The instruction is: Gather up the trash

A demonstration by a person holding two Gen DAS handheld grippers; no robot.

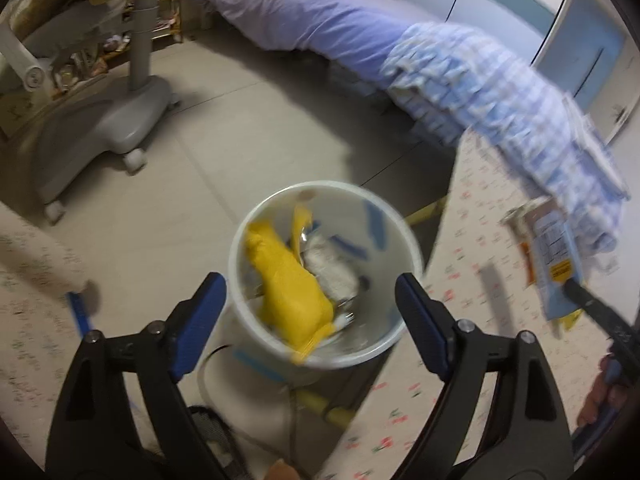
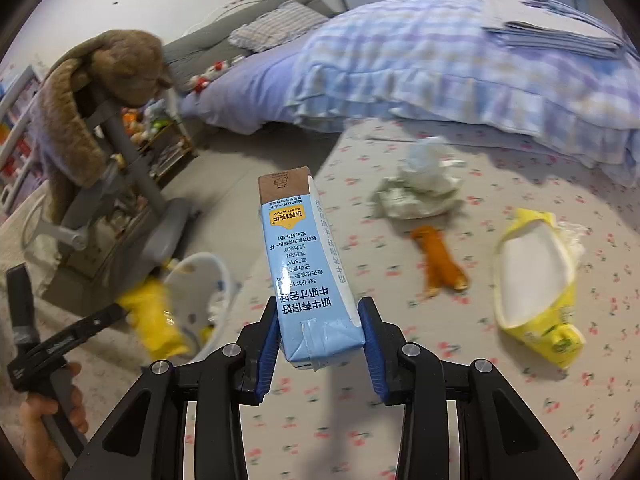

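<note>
Right gripper (image 2: pixel 318 334) clamped on a blue carton (image 2: pixel 306 264), pads pressing both sides of its base, carton pointing forward and up over the cherry-print sheet (image 2: pixel 520 420). Seen only from the right wrist: on the sheet beyond the carton, a crumpled tissue (image 2: pixel 420 192), an orange scrap (image 2: pixel 440 264) just in front of it, and a torn yellow pack (image 2: pixel 536 284) lying open to the right, all apart from one another. Farther back, a checked quilt (image 2: pixel 460 68) and a plush toy (image 2: pixel 100 96) draped over a grey stand (image 2: pixel 132 168). At left edge, the bin (image 2: pixel 208 280) blurred, with yellow inside, and a hand on the other tool's handle.

Left gripper (image 1: pixel 310 316) spread wide, nothing between its blue pads (image 1: pixel 200 320), hanging over the white bin (image 1: pixel 404 320). Shown only here, looking down into the bin: a yellow bag (image 1: pixel 288 280) draped from centre to the near rim, a grey-white wad (image 1: pixel 332 264) beside it, blue tape strips on the inner wall. Bin on the tiled floor (image 1: pixel 200 128) beside the mattress edge. At right, blurred, the carton (image 1: pixel 556 256) held up by a dark finger of the other tool, in front of the quilt (image 1: pixel 500 92). Wheeled grey stand base (image 1: pixel 108 120) at upper left.
</note>
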